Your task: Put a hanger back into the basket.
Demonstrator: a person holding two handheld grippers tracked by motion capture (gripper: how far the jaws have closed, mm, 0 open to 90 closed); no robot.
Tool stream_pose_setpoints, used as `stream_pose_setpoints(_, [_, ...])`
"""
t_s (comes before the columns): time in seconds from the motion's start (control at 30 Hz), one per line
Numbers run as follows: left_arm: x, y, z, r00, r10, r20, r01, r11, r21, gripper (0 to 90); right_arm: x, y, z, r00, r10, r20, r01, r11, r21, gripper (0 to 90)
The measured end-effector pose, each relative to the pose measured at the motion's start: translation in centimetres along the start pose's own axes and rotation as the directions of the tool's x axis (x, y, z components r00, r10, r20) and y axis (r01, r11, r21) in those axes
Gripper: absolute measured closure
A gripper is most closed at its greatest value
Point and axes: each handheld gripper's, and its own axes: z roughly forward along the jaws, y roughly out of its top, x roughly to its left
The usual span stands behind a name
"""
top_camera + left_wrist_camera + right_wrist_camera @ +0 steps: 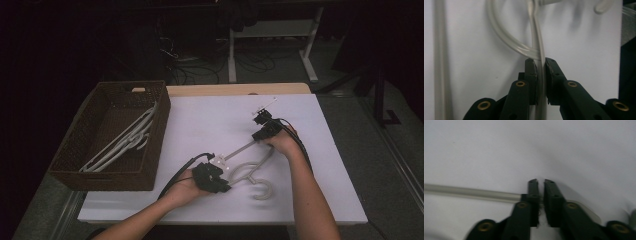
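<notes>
- One white plastic clothes hanger (pixel 250 172) lies on the white table (pixel 210 120), toward the near edge and a little right of the middle, its hook curling toward that edge.
- Two hand-held grippers are in play, one in each of the person's hands.
- The left hand-held gripper (pixel 223 181) sits at the hanger's left end; in the left gripper view its jaws are pressed nearly together with a thin bar of the hanger (pixel 539 53) pinched between them.
- The right hand-held gripper (pixel 260 134) is at the hanger's far right end, up the table from the left one. In the right gripper view (pixel 540 182) its jaws stand almost closed, a pale bar of the hanger (pixel 474 192) running across behind them and seemingly clamped; the contact itself is hidden.
- One dark wicker basket (pixel 70 167) stands at the table's left edge.
- Inside it lies a bundle of white hangers (pixel 125 140), at least two; the exact count cannot be told.
</notes>
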Motion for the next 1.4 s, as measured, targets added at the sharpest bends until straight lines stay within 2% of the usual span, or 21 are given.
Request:
stream_pose_setpoints(0.03, [0.1,0.0,-0.1,1.0,-0.005,0.006,0.005,1.0,-0.005,81.8,0.1,-0.2,-0.6,1.0,-0.006,-0.001,0.006,1.0,-0.013,76.3])
stream_pose_setpoints(0.1, [0.2,-0.1,-0.2,0.9998,-0.017,0.012,0.018,0.9997,-0.016,81.9,0.1,-0.6,-2.1,0.9994,0.004,-0.035,-0.007,0.996,-0.087,70.1])
stream_pose_setpoints(0.13, [0.2,0.0,-0.4,0.9997,-0.023,0.009,0.023,0.9996,-0.018,81.9,0.1,-0.6,-2.1,0.9994,0.004,-0.035,-0.007,0.996,-0.087,70.1])
stream_pose_setpoints(0.2, [0.3,0.0,-0.7,0.9997,-0.022,0.012,0.022,0.9993,-0.03,81.9,0.2,-1.0,-3.6,0.9992,0.003,-0.04,-0.008,0.992,-0.125,64.3])
stream_pose_setpoints(0.27, [0.4,0.1,-1.1,0.9996,-0.027,0.01,0.027,0.9988,-0.041,81.9,0.4,-1.8,-5.9,0.9987,0.001,-0.05,-0.011,0.981,-0.196,57.3])
stream_pose_setpoints(0.33, [0.5,0.2,-1.7,0.9994,-0.035,0.004,0.035,0.9979,-0.054,81.9,0.5,-2.0,-6.4,0.9985,-0.004,-0.055,-0.008,0.978,-0.21,55.0])
stream_pose_setpoints(0.37, [0.5,0.2,-2.0,0.9993,-0.036,0.001,0.036,0.9977,-0.058,81.9,0.7,-2.6,-7.5,0.9987,-0.01,-0.051,-0.003,0.971,-0.238,52.0])
stream_pose_setpoints(0.43, [0.8,0.2,-2.6,0.9988,-0.048,-0.003,0.048,0.9966,-0.068,81.9,0.8,-3.3,-8.4,0.9989,-0.015,-0.045,0.002,0.965,-0.262,48.4])
stream_pose_setpoints(0.63, [1.9,0.2,-4.4,0.9958,-0.09,-0.014,0.088,0.9907,-0.103,82.0,1.0,-5.9,-10.1,0.9996,-0.006,-0.028,-0.003,0.948,-0.318,40.4])
stream_pose_setpoints(0.67, [1.9,0.2,-4.4,0.9958,-0.09,-0.014,0.088,0.9907,-0.103,82.0,1.0,-5.9,-10.1,0.9996,-0.006,-0.028,-0.003,0.948,-0.318,40.4])
stream_pose_setpoints(0.7, [2.2,0.3,-5.1,0.9936,-0.111,-0.022,0.107,0.9874,-0.116,82.0,1.0,-6.3,-10.4,0.9996,-0.006,-0.027,-0.003,0.946,-0.325,39.2])
stream_pose_setpoints(0.73, [2.3,0.3,-5.4,0.9928,-0.118,-0.023,0.115,0.9864,-0.118,82.0,1.0,-7.2,-10.6,0.9995,-0.005,-0.03,-0.006,0.939,-0.344,37.0])
stream_pose_setpoints(0.77, [2.4,0.4,-5.8,0.9906,-0.136,-0.018,0.132,0.9826,-0.13,81.9,1.2,-7.7,-10.7,0.9993,-0.007,-0.038,-0.007,0.935,-0.355,35.2])
stream_pose_setpoints(0.8, [2.6,0.5,-6.3,0.9886,-0.15,-0.012,0.147,0.9788,-0.143,81.9,1.2,-7.7,-10.7,0.9993,-0.007,-0.038,-0.007,0.935,-0.355,35.2])
stream_pose_setpoints(0.83, [2.8,0.6,-6.9,0.9861,-0.166,-0.008,0.163,0.9741,-0.157,81.9,1.4,-8.4,-10.7,0.999,-0.014,-0.043,-0.003,0.93,-0.368,32.7])
stream_pose_setpoints(0.9, [3.0,0.9,-8.1,0.9808,-0.195,-0.001,0.191,0.9637,-0.186,82.0,1.8,-8.9,-10.6,0.9988,-0.023,-0.043,0.005,0.926,-0.378,30.0])
stream_pose_setpoints(1.03, [3.1,2.0,-10.7,0.9739,-0.227,-0.002,0.221,0.95,-0.221,81.9,2.3,-9.7,-10.2,0.9979,-0.041,-0.05,0.019,0.921,-0.388,26.8])
stream_pose_setpoints(1.13, [3.2,2.9,-12.7,0.9718,-0.234,-0.027,0.221,0.9458,-0.238,81.9,2.7,-10.3,-9.7,0.9973,-0.057,-0.047,0.035,0.922,-0.387,24.6])
stream_pose_setpoints(1.3, [3.5,4.1,-16.9,0.972,-0.224,-0.071,0.198,0.9442,-0.263,81.9,3.3,-11.1,-9.2,0.9976,-0.058,-0.039,0.039,0.921,-0.387,20.9])
stream_pose_setpoints(1.4, [3.9,4.1,-19.5,0.9682,-0.231,-0.097,0.194,0.9374,-0.289,81.9,3.9,-11.6,-9.2,0.9971,-0.062,-0.044,0.04,0.917,-0.397,19.5])
